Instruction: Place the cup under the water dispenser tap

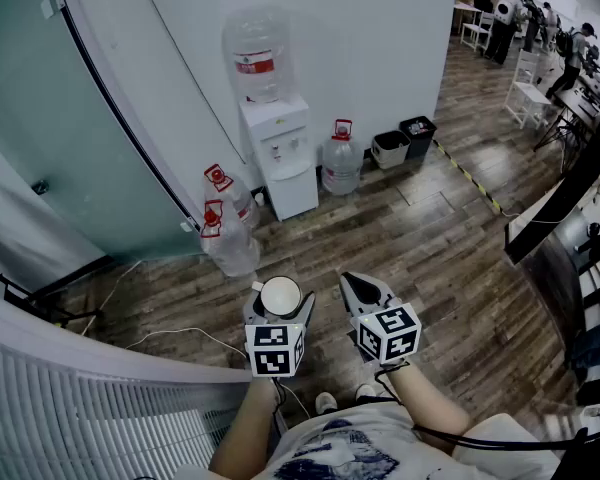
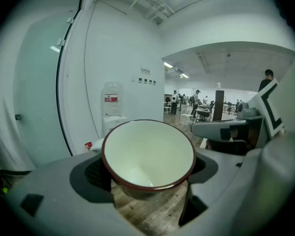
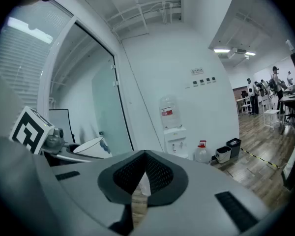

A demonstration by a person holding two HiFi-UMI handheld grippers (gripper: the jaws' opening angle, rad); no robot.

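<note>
White cup (image 2: 148, 154) with a dark red rim sits mouth-up between the fingers (image 2: 91, 173) of the left gripper (image 1: 279, 303). These fingers are spread wide and clamp the cup's wall on both sides, carrying it above the wooden floor (image 1: 430, 248). Fingers (image 3: 130, 173) of the right gripper (image 3: 145, 176) are drawn together, with only a thin slit between them and nothing in it; ahead of both pairs of fingers, well apart from the cup, the water dispenser (image 1: 280, 158) stands against the white wall.
</note>
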